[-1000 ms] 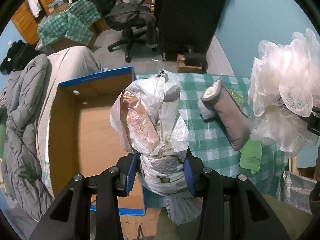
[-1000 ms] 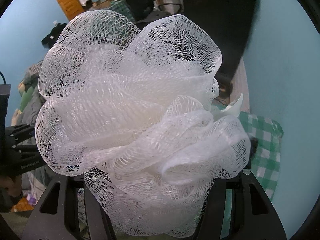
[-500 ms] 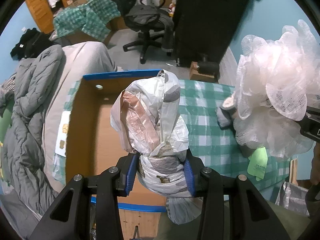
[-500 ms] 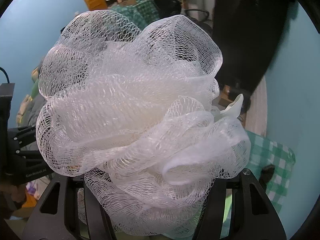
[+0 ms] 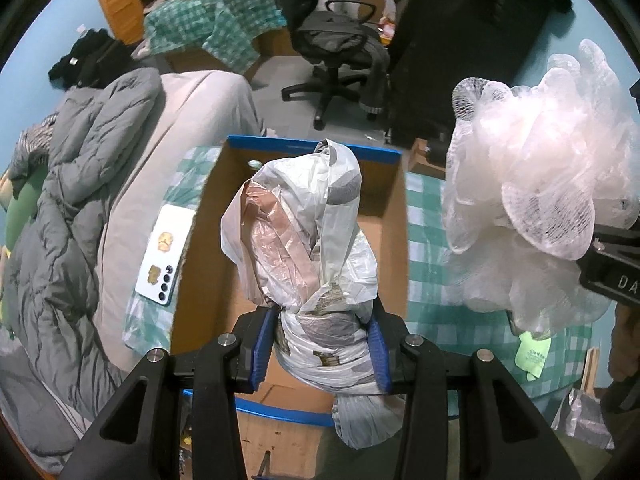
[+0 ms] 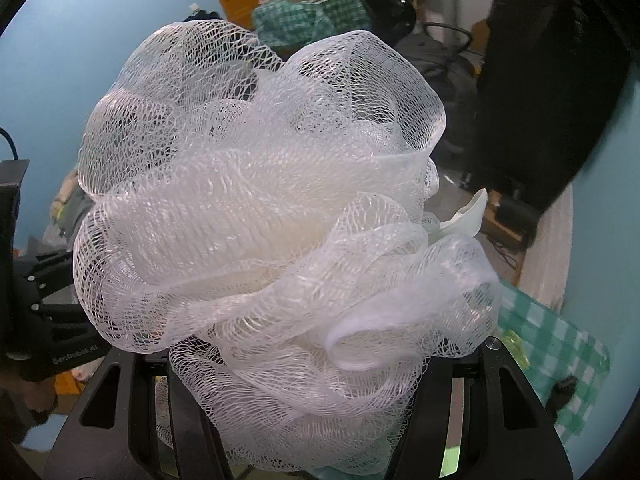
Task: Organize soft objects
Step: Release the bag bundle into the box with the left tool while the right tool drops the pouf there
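My left gripper (image 5: 320, 346) is shut on a knotted bundle of plastic bags (image 5: 308, 248) and holds it above an open cardboard box with blue edges (image 5: 394, 240). My right gripper (image 6: 316, 412) is shut on a white mesh bath pouf (image 6: 264, 216), which fills the right wrist view. The pouf also shows in the left wrist view (image 5: 536, 184), held in the air to the right of the box, over the green checked tablecloth (image 5: 428, 312).
A white phone (image 5: 166, 254) lies just left of the box on the cloth edge. A bed with a grey quilt (image 5: 72, 184) is on the left. A green tag (image 5: 534, 354) lies on the table under the pouf. An office chair (image 5: 336, 44) stands behind.
Both grippers have moved left with their loads. The bag bundle is now over the box, and the pouf has come closer to the box, covering the grey item on the table.
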Demonstrator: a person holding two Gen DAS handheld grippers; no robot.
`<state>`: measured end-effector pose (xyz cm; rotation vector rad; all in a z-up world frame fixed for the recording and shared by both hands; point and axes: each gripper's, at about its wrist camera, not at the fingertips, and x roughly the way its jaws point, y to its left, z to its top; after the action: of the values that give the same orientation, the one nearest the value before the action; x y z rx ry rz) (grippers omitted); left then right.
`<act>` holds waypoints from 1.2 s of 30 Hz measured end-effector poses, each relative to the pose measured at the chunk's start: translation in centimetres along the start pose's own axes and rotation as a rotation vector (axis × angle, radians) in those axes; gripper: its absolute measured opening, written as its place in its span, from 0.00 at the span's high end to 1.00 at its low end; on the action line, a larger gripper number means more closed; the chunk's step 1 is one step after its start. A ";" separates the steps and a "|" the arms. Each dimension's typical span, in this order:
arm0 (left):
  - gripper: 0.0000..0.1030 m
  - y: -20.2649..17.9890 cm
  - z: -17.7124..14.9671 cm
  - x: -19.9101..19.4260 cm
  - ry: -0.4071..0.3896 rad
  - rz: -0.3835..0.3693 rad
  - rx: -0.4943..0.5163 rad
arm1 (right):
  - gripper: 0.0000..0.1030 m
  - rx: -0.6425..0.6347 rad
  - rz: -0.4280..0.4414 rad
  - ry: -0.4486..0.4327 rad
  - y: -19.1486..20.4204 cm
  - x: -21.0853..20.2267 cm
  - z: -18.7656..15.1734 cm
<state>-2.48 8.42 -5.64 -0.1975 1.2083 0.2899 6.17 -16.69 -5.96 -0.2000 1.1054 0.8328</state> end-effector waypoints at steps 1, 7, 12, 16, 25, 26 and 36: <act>0.59 0.4 0.0 0.1 -0.003 -0.001 -0.009 | 0.45 -0.005 0.007 0.004 0.0 0.2 0.0; 0.59 3.0 0.9 1.6 0.003 0.007 -0.057 | 0.45 -0.036 0.023 0.035 1.0 2.1 1.0; 0.59 4.5 1.6 3.3 0.010 0.008 -0.084 | 0.45 -0.056 0.026 0.059 0.7 3.0 1.9; 0.59 5.3 2.0 4.8 0.030 0.005 -0.094 | 0.45 -0.074 0.019 0.082 1.1 4.2 3.0; 0.58 6.0 2.5 7.4 0.088 0.032 -0.102 | 0.44 -0.105 0.008 0.139 1.9 6.7 4.0; 0.56 6.1 2.5 7.5 0.089 0.036 -0.106 | 0.44 -0.104 0.005 0.142 1.9 6.7 4.2; 0.37 6.5 2.7 6.9 0.083 0.042 -0.098 | 0.25 -0.107 -0.042 0.144 3.0 7.2 4.5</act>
<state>0.06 16.18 -11.15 -0.2718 1.2822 0.3812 8.71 -8.67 -9.25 -0.3762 1.1875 0.8510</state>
